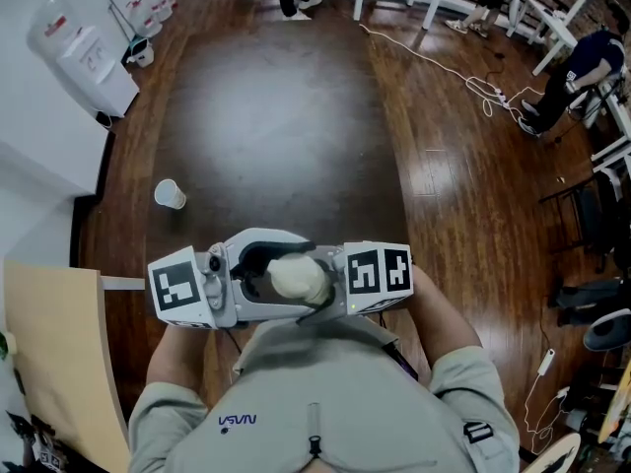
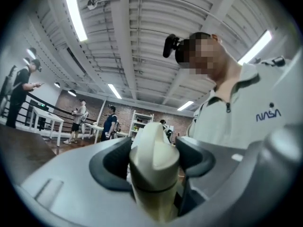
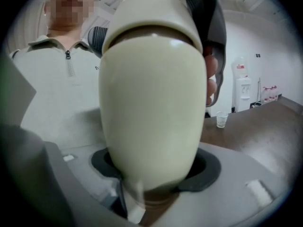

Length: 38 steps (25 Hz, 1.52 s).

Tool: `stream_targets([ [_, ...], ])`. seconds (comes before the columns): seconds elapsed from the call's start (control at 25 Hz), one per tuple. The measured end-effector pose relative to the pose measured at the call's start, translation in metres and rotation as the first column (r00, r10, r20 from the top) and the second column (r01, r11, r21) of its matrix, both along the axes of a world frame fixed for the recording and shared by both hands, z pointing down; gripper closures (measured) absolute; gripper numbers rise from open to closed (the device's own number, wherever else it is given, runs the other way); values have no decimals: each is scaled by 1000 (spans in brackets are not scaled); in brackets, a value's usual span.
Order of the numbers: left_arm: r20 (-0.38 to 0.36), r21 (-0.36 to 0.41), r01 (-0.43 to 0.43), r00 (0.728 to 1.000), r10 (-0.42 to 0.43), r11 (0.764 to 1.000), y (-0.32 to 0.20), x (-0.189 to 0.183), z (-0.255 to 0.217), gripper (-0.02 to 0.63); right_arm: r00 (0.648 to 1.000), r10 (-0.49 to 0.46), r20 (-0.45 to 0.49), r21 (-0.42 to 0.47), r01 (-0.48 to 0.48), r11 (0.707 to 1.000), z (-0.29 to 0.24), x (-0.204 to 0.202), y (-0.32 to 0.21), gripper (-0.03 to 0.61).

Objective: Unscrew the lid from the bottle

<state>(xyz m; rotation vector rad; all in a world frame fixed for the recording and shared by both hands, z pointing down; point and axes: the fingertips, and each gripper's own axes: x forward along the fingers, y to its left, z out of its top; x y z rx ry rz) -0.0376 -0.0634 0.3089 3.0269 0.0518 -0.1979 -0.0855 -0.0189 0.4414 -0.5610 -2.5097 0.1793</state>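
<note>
The cream bottle (image 3: 151, 117) fills the right gripper view. Its base end is wedged between the dark pads of the right gripper (image 3: 154, 170), whose jaws stand wide but press on the body from both sides. At the far end sits the lid (image 3: 147, 13), with a dark seam (image 3: 151, 32) where it meets the body. The left gripper (image 2: 154, 157) has that lid between its jaws. In the left gripper view both pads appear to bear on the lid's flanks above the seam, so I read it as a pinch on the lid, though a sliver of gap on 1 side cannot be ruled out. In the head view the bottle lies roughly level between the 2 grippers, in the air close to the person's shirt (image 1: 325, 392). To unscrew it well, the right grip should act as a fixed anchor while the left turns about the bottle's long axis. The left pads should stay on the lid only, never across the seam. The smooth, rounded surfaces look likely to slip, so squeeze firmly, keep both grippers in line, and regrip after each wrist turn.
</note>
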Motion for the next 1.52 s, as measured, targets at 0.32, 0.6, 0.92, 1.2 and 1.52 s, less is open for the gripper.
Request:
stream_targets([
  [0.32,41,39,520,852,-522,853,-43,-7,6,310,868,492,65,356,-480,802,11,-13,-90,278],
  [0.6,132,-28,746,662,-738,665,-59,-22,41,311,601,780,173,383,-771,509,37,-14,-118,279],
  [0.92,62,-31,771,637,-769,636,-71,-18,47,311,535,829,162,364,-813,453,70,18,-136,278],
  [1.2,115,18,811,580,-807,585,-90,-52,121,311,494,852,173,205,-864,459,102,33,-152,278],
  [1.52,347,-50,841,521,-780,539,-108,-71,259,311,469,866,172,185,-879,439,138,36,-172,278],
])
